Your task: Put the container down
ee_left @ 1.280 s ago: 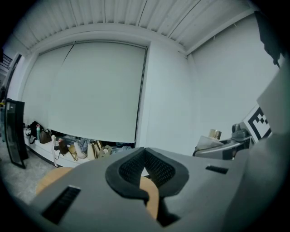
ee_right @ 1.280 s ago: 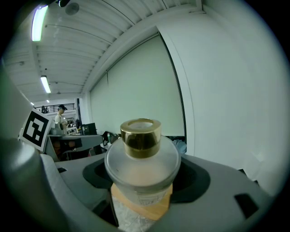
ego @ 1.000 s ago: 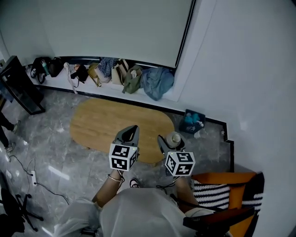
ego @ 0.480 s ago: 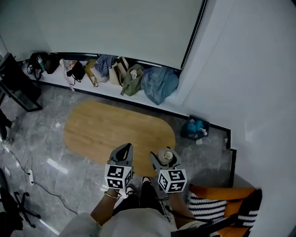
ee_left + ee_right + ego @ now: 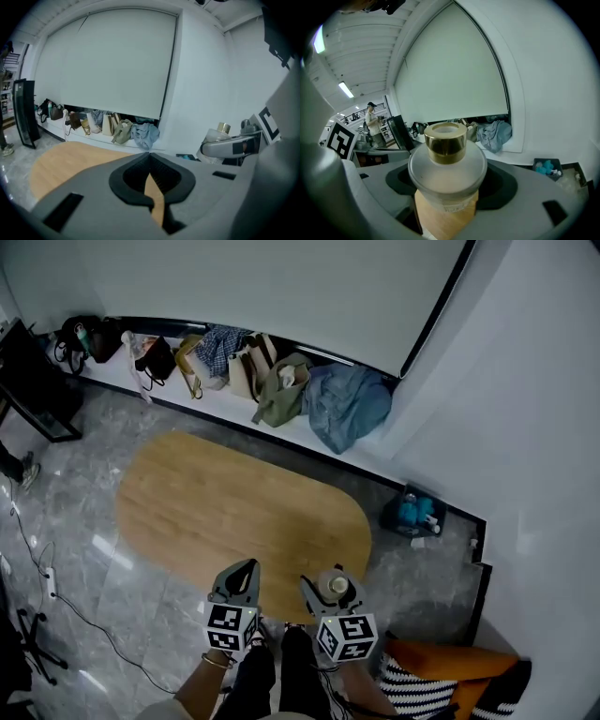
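Head view: an oval wooden table (image 5: 234,512) lies just ahead of both grippers, with a row of bags (image 5: 253,371) beyond it.

Left gripper view: the left gripper (image 5: 150,157) is closed and empty.

Right gripper view: the right gripper (image 5: 447,187) clamps an upright, frosted round glass container with a gold collar (image 5: 447,161) over the table.

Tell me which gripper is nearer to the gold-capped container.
Right. The right gripper is shut on the container, which sits between its jaws. The left gripper hangs apart to the container's left, shut and empty.
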{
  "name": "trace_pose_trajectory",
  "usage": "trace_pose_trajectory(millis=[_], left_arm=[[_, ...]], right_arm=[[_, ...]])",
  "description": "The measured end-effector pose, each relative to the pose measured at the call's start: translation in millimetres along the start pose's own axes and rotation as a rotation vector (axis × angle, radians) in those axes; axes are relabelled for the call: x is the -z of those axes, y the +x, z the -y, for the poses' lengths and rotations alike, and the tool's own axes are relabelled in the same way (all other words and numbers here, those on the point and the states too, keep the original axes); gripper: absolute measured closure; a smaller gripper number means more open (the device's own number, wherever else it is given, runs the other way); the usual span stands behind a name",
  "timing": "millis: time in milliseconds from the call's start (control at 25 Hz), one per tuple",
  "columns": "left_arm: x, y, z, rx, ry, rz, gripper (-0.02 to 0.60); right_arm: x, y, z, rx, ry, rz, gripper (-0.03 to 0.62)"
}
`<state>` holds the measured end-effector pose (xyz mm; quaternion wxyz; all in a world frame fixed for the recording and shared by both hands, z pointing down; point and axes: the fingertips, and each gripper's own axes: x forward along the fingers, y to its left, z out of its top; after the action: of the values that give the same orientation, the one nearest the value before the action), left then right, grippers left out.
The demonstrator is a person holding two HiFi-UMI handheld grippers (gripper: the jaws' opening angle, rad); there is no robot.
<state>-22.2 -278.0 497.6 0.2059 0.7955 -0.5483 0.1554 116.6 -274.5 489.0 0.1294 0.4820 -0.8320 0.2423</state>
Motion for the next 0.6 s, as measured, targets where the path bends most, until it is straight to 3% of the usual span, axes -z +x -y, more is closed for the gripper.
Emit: trace_pose_trajectory(millis=[600], left_arm=[[111.3, 43.8, -54.7, -0.057, -0.093, -0.050, 0.574]], right_arm=[[102.3, 88.4, 19.7, -0.026, 0.008, -0.060, 0.252]])
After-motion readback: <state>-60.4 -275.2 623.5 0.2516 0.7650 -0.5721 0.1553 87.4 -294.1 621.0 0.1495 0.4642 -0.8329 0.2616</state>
